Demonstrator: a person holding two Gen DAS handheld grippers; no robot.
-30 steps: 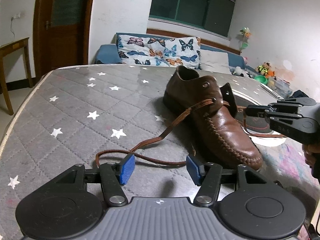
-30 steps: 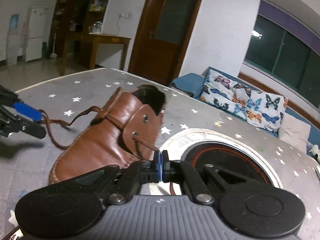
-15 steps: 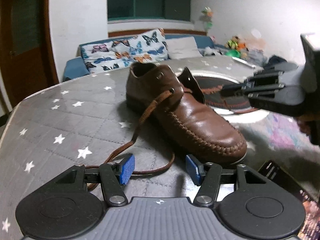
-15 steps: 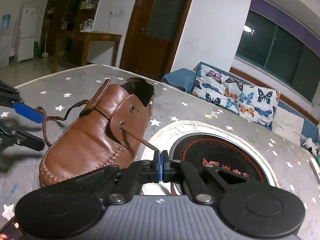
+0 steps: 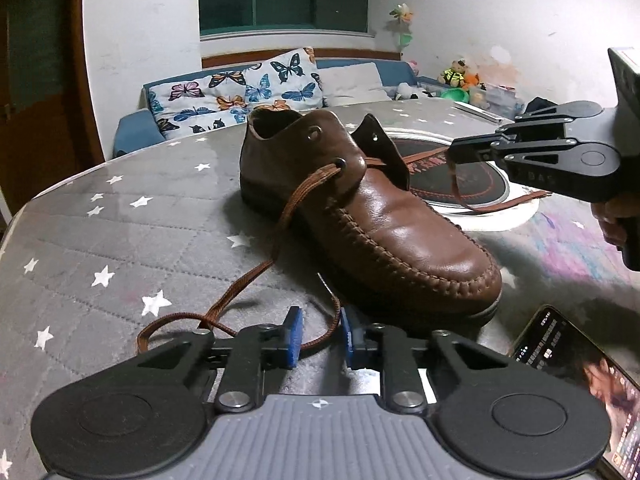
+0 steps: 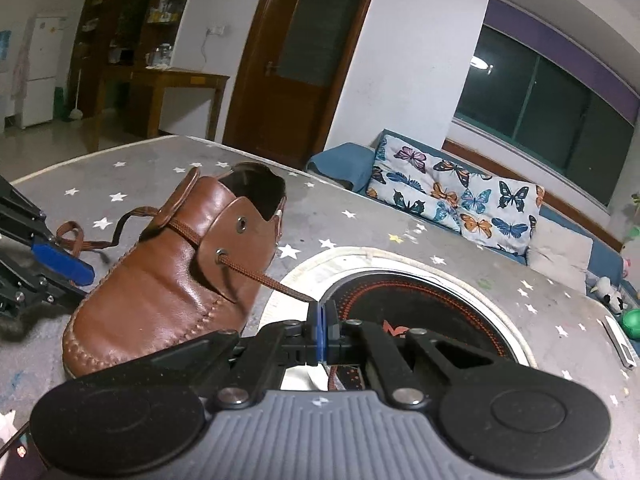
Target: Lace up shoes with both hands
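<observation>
Grey starred table (image 5: 120, 240): lace (image 5: 280, 224) passes between left claw (image 5: 320, 340) pads.

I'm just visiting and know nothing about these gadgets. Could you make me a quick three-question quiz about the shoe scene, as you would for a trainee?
1. True or false: the right gripper has its jaws shut on the lace.
2. What lies between the left gripper's blue pads, which have just been closing?
   A. the shoe's toe
   B. the lace's free end
   C. the phone
3. Which way does the brown shoe point in the left wrist view: toward the camera or away?

Key: 1 true. 2 B; a gap still shows at the pads. 3 toward the camera.
</observation>
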